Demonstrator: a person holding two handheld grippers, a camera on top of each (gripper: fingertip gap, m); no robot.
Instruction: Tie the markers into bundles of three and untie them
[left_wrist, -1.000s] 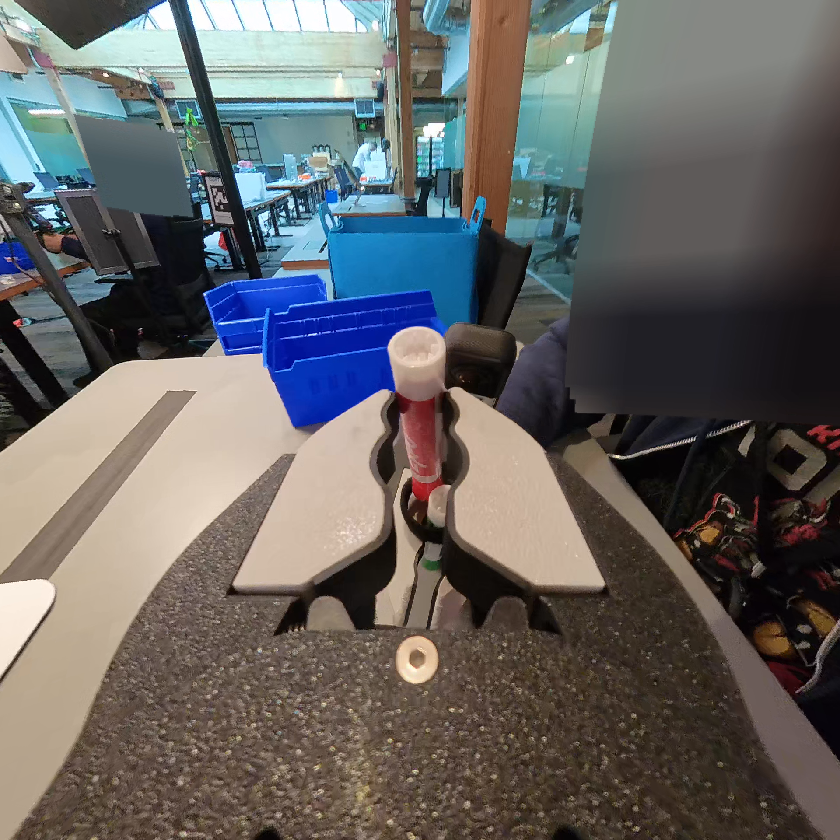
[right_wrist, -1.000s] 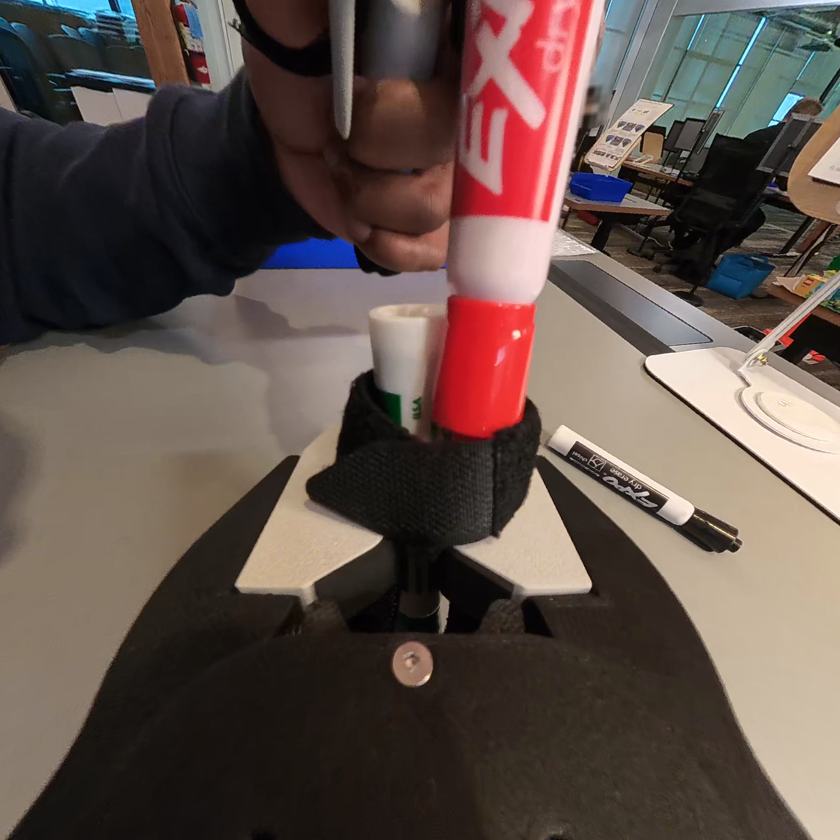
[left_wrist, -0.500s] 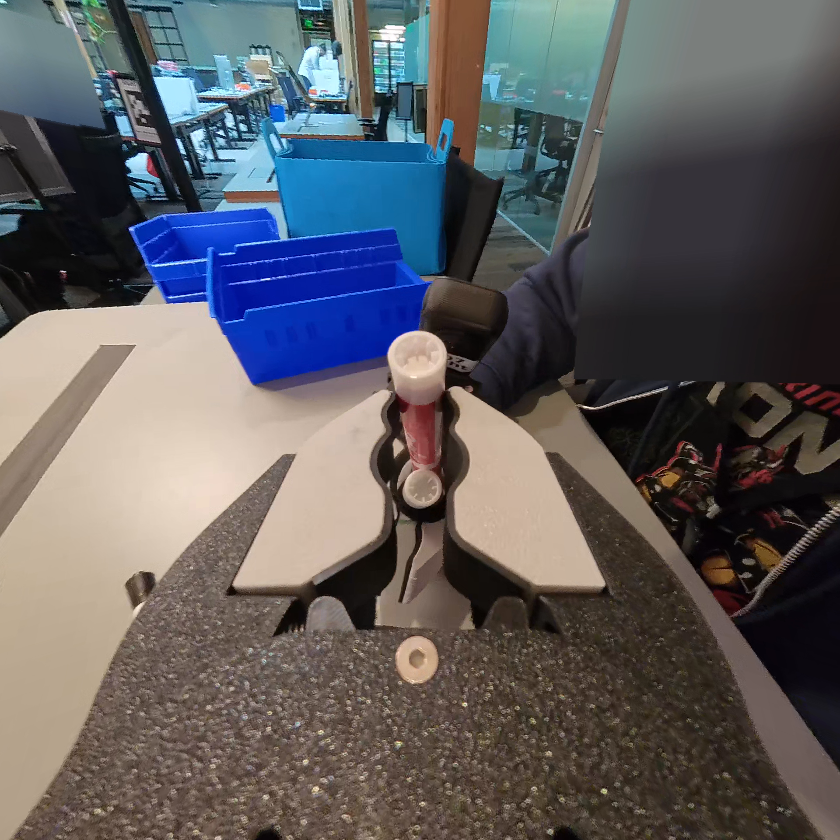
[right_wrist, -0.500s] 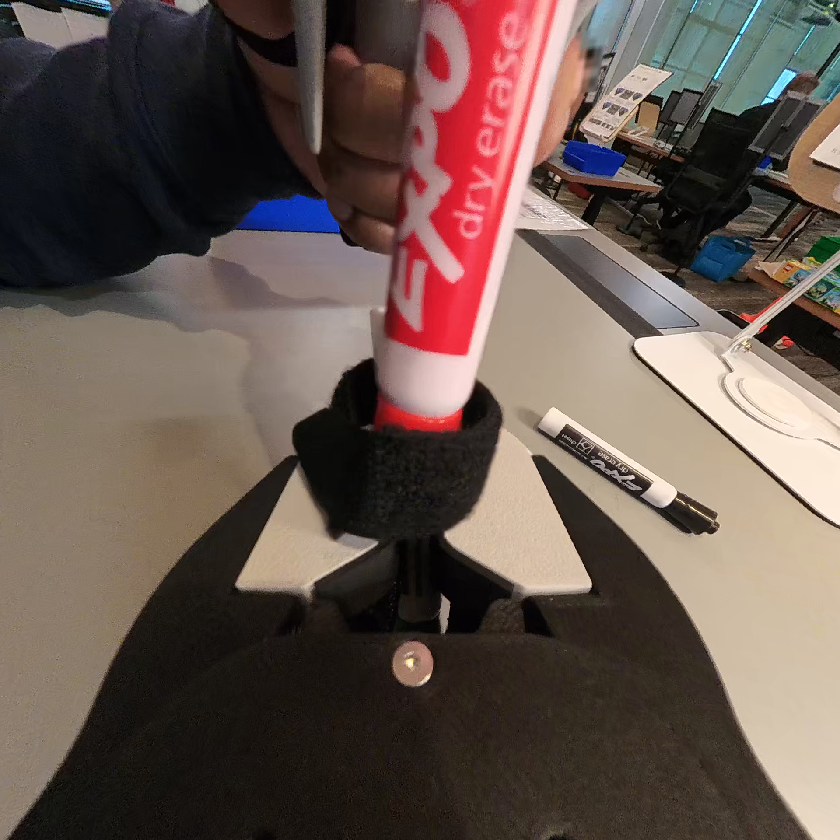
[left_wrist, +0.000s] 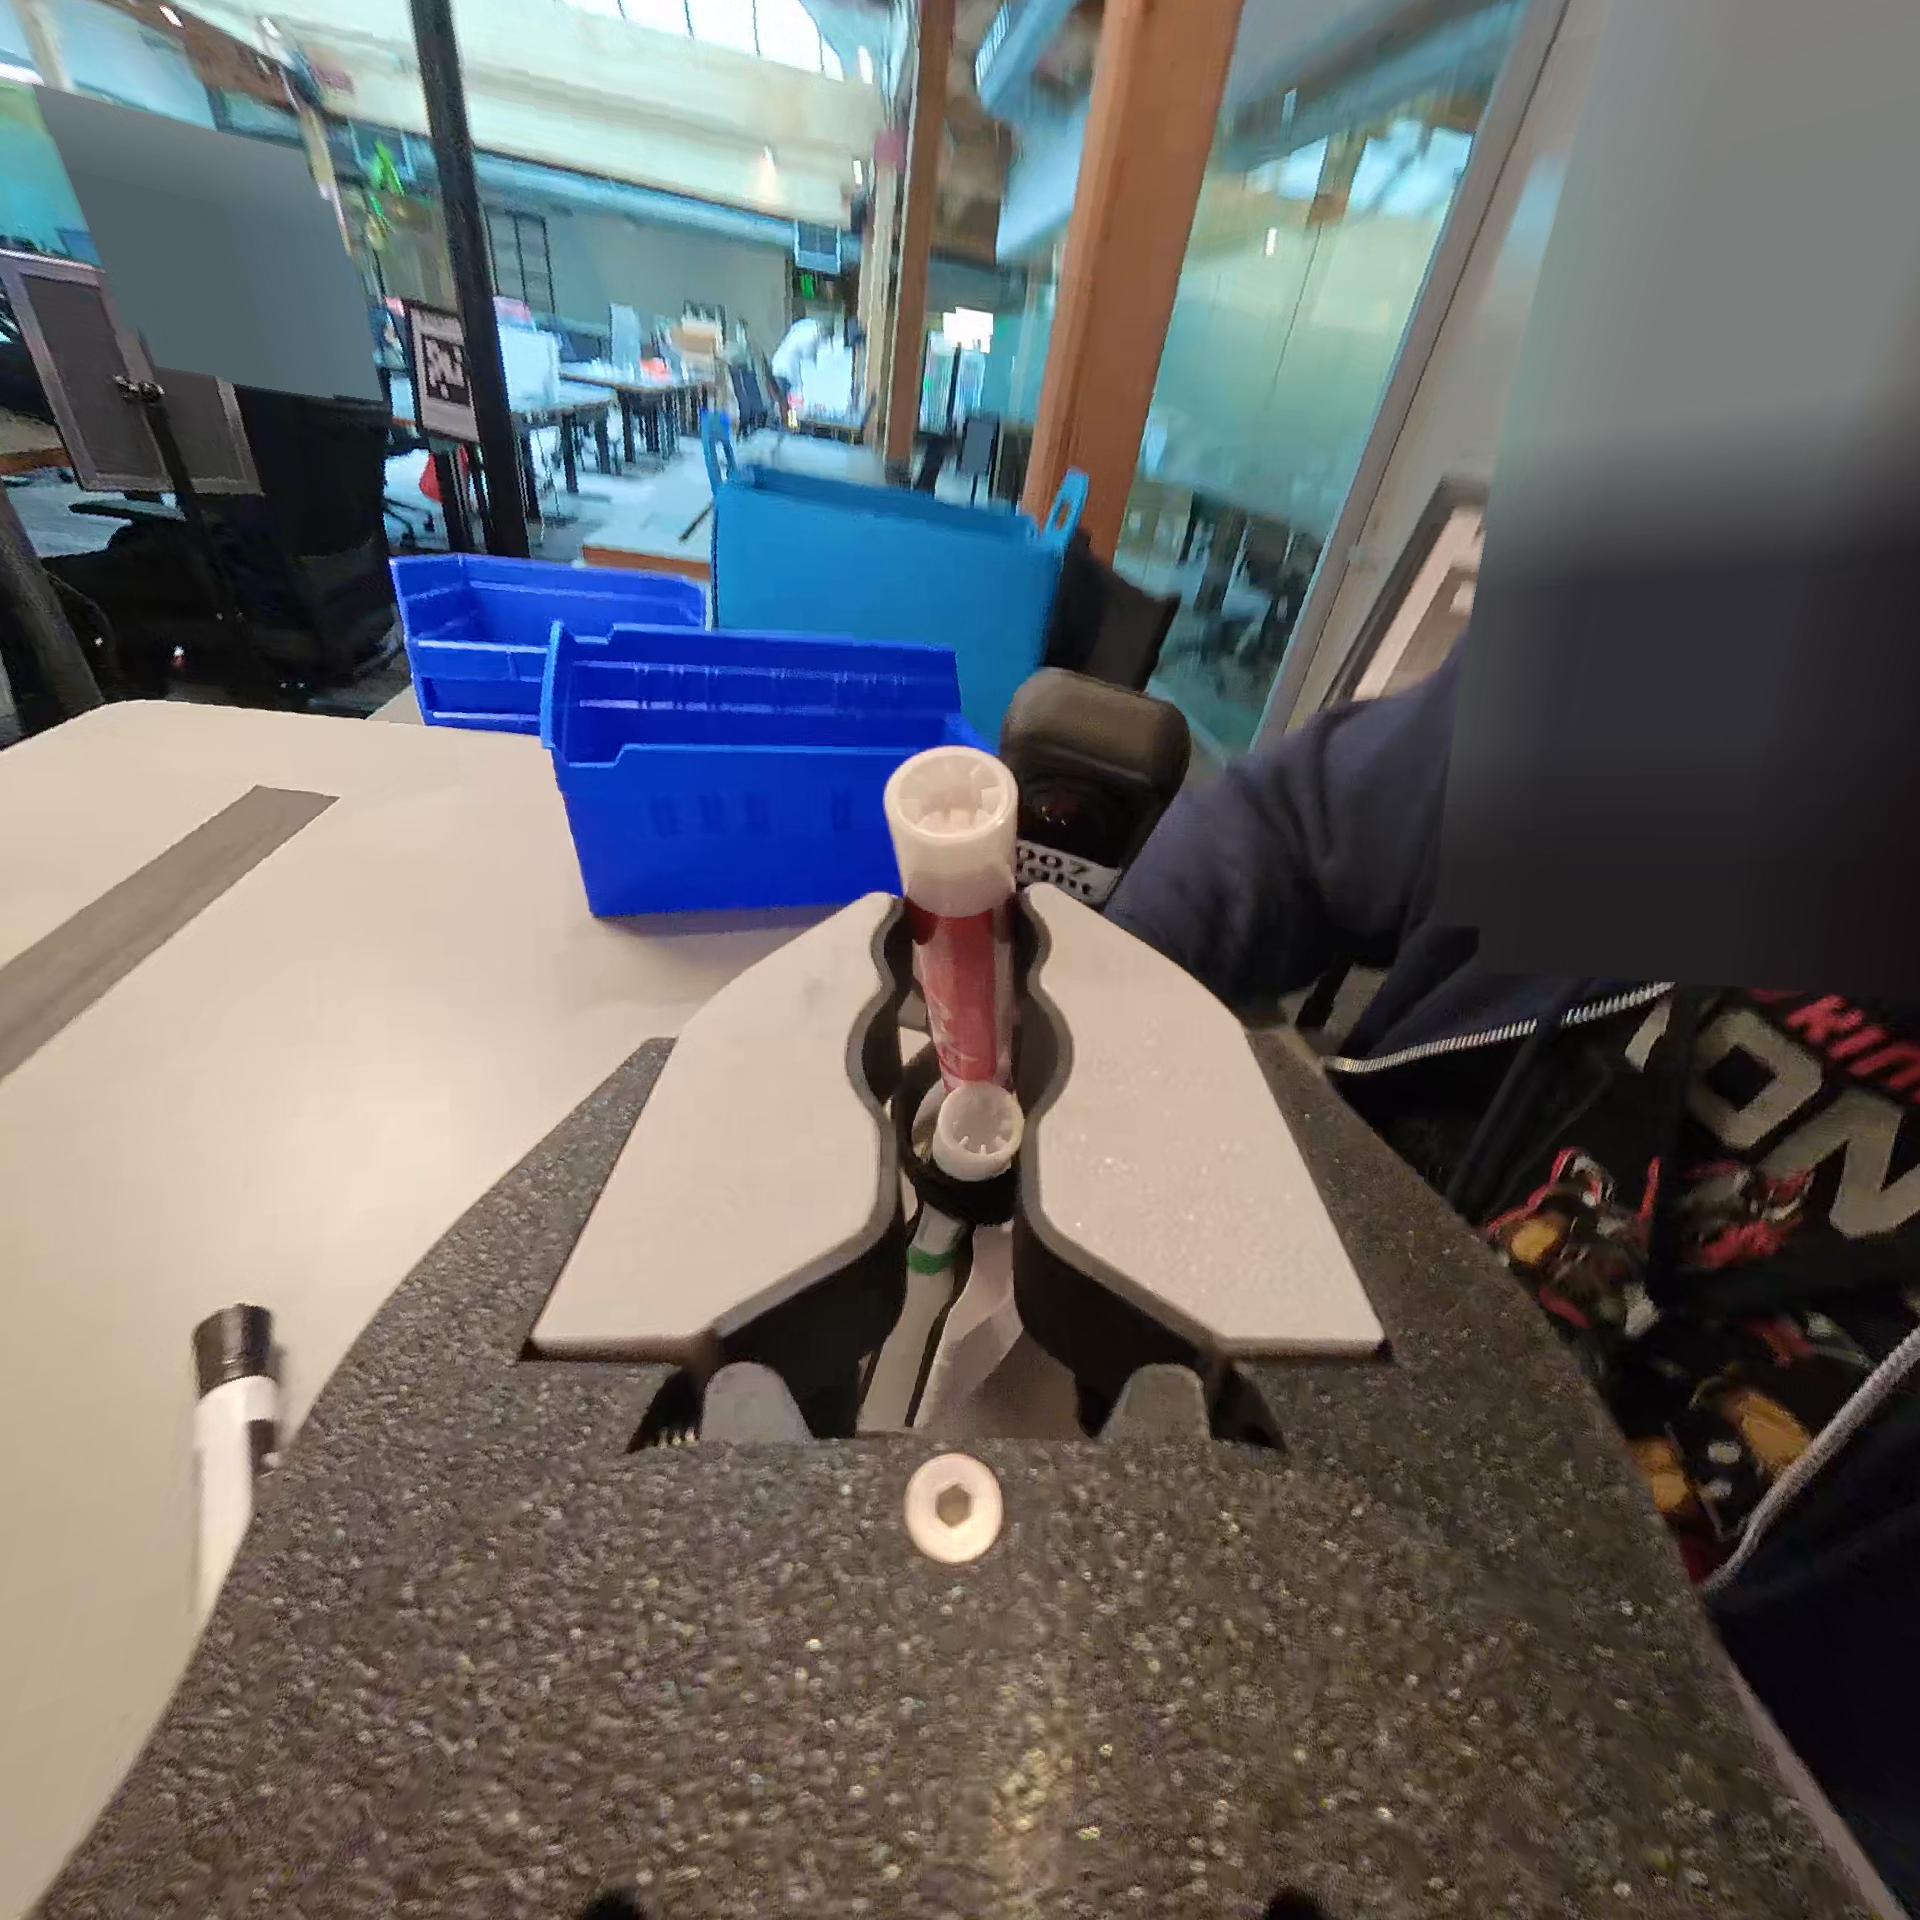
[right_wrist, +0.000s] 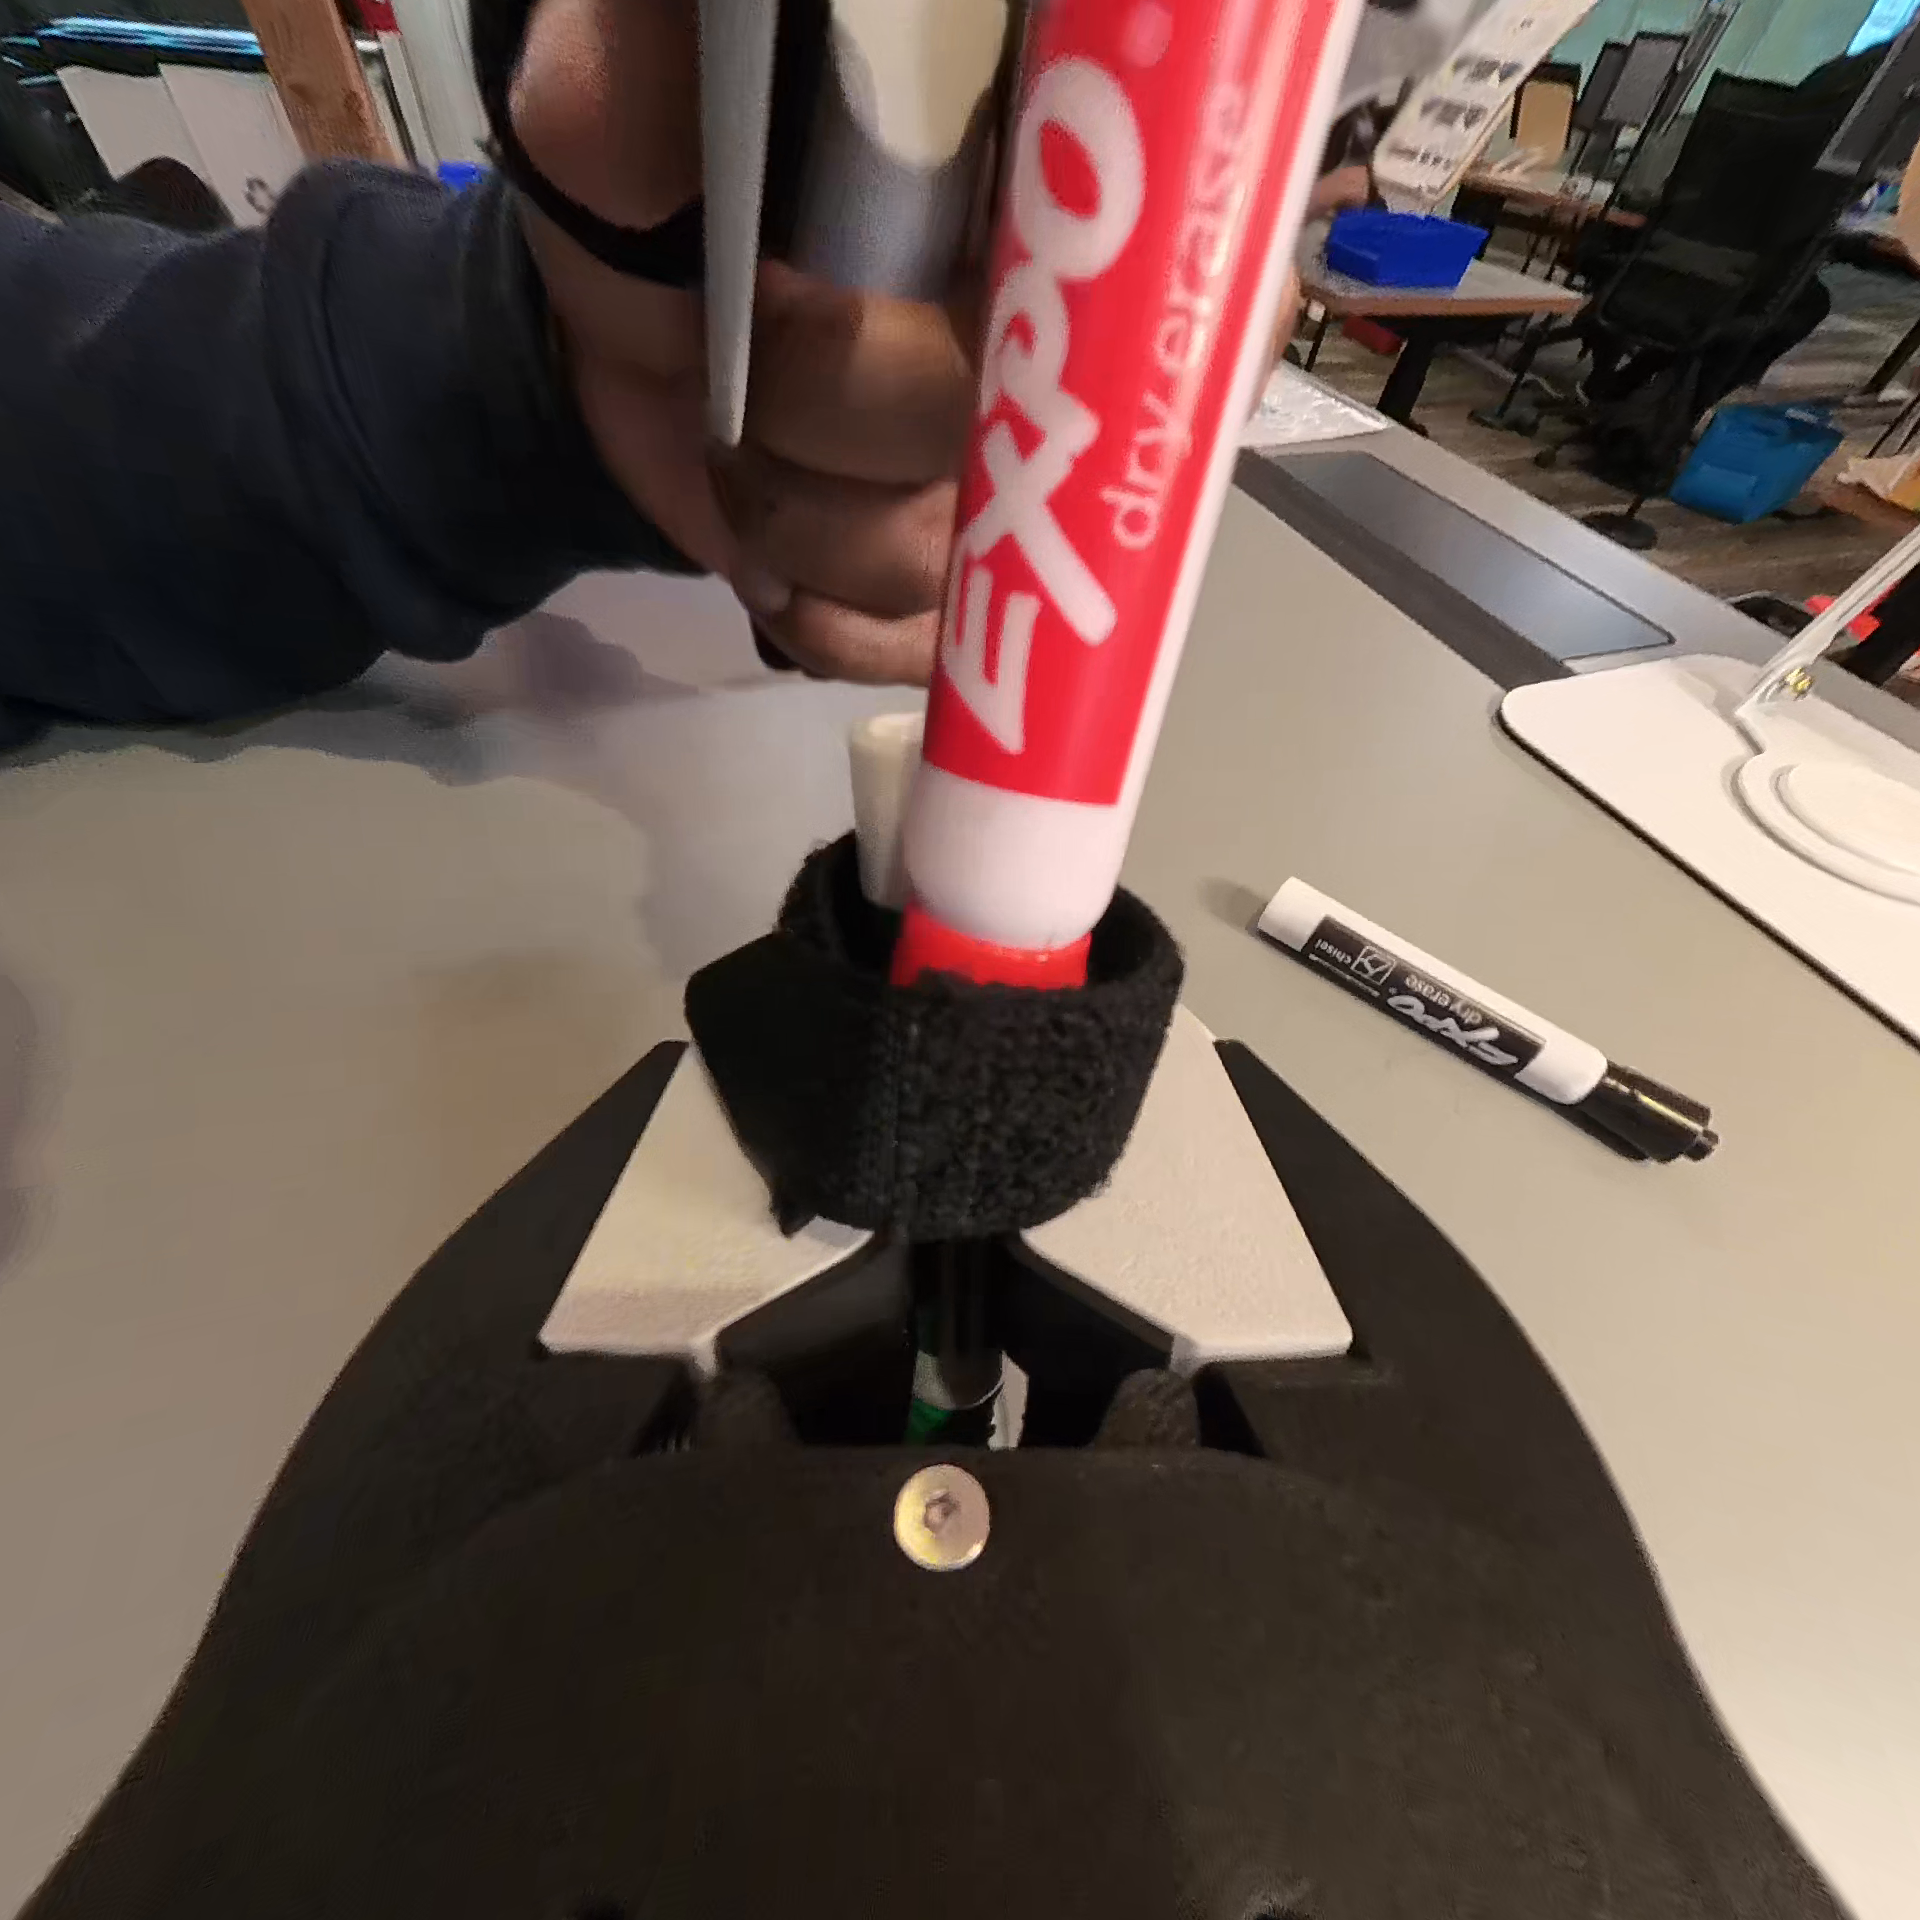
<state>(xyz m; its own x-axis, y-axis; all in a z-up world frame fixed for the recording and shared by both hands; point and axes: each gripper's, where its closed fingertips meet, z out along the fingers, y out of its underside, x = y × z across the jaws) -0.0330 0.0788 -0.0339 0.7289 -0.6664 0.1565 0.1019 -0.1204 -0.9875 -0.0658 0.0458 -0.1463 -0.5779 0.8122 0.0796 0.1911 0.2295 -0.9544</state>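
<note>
Right wrist view shows a wide grey table (right_wrist: 364, 987) filling the middle of the frame, with office desks and dark chairs in the upper right. A white flat base (right_wrist: 1704, 769) sits at the right edge, partly cut off. In the left wrist view, two blue bins (left_wrist: 727, 790) stand on the table in the upper middle, a blue crate and a wooden post behind them. The left gripper (left_wrist: 961, 935) is closed on the red marker (right_wrist: 1091, 468), whose capped end sits inside the black strap loop (right_wrist: 935, 1081) beside a white-ended green marker (right_wrist: 883, 800). The right gripper (right_wrist: 940, 1226) is clamped on the strap loop; the green marker's lower part is mostly hidden. A black marker (right_wrist: 1475, 1018) lies on the table at centre right.
</note>
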